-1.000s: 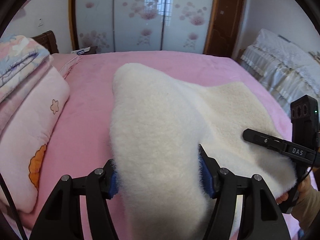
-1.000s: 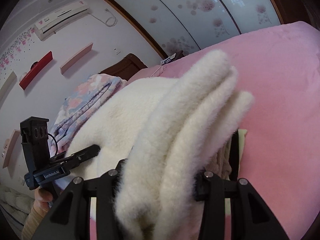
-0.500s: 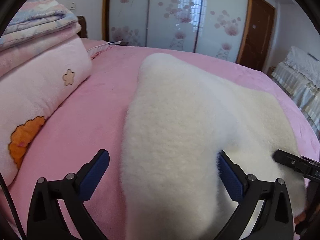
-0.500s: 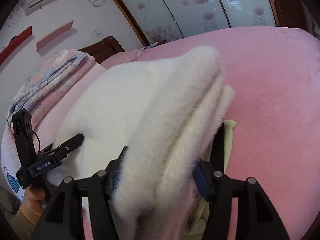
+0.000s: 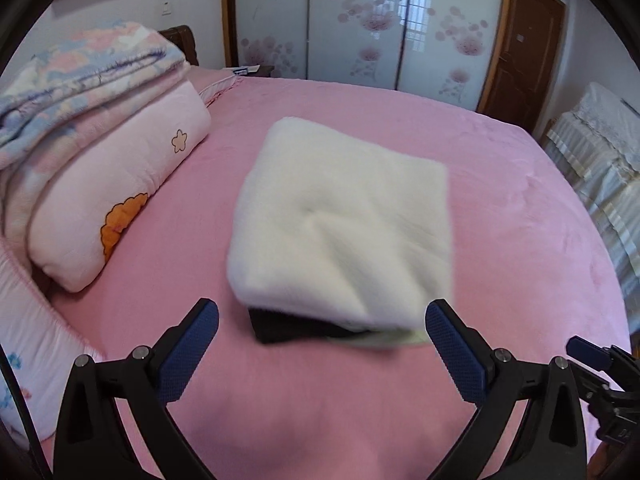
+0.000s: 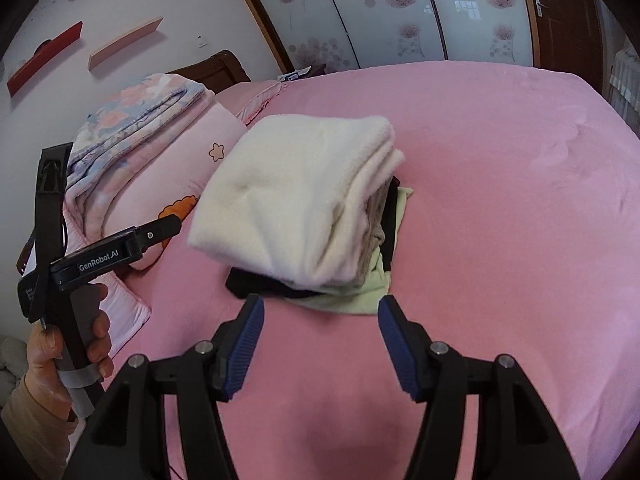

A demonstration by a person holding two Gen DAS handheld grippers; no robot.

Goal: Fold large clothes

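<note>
Folded white fleece garment lies on the pink bed atop a black and green clothes stack, just ahead of both hand-held grippers. Left hand-held gripper & right hand-held gripper: jaws spread, holding nothing.

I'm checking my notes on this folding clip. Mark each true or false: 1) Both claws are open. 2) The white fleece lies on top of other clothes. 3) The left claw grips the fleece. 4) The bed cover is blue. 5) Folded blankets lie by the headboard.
1) True: the left claw and right claw are open.
2) True: the white fleece tops a black garment and a light green garment.
3) False: it holds nothing.
4) False: the bed cover is pink.
5) True: folded blankets.
</note>
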